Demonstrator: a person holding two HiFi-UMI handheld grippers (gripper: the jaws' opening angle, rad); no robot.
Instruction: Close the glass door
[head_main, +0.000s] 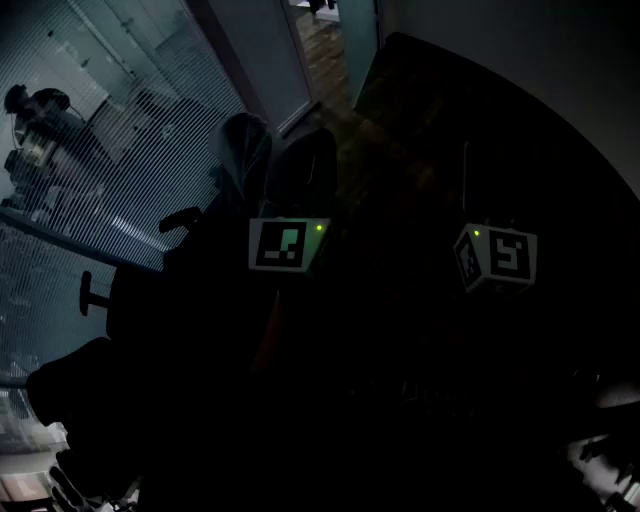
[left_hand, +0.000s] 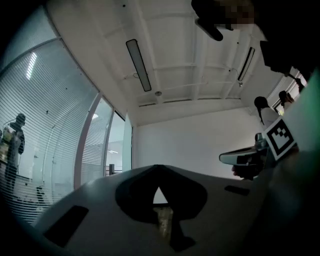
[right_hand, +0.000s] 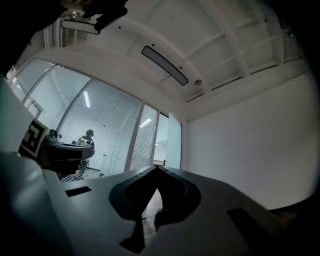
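Left claw (left_hand: 157, 167), right claw (right_hand: 157, 168) — two, both closed

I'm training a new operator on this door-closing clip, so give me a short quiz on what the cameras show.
1. True or false: the right gripper is clamped on a door handle.
2. The jaws of the left gripper are: A) wide apart, B) together with nothing between, C) shut on a cloth.
3. Fill in: a ____ shows in the striped glass wall.
Key: 1 false; 2 B; 3 person.
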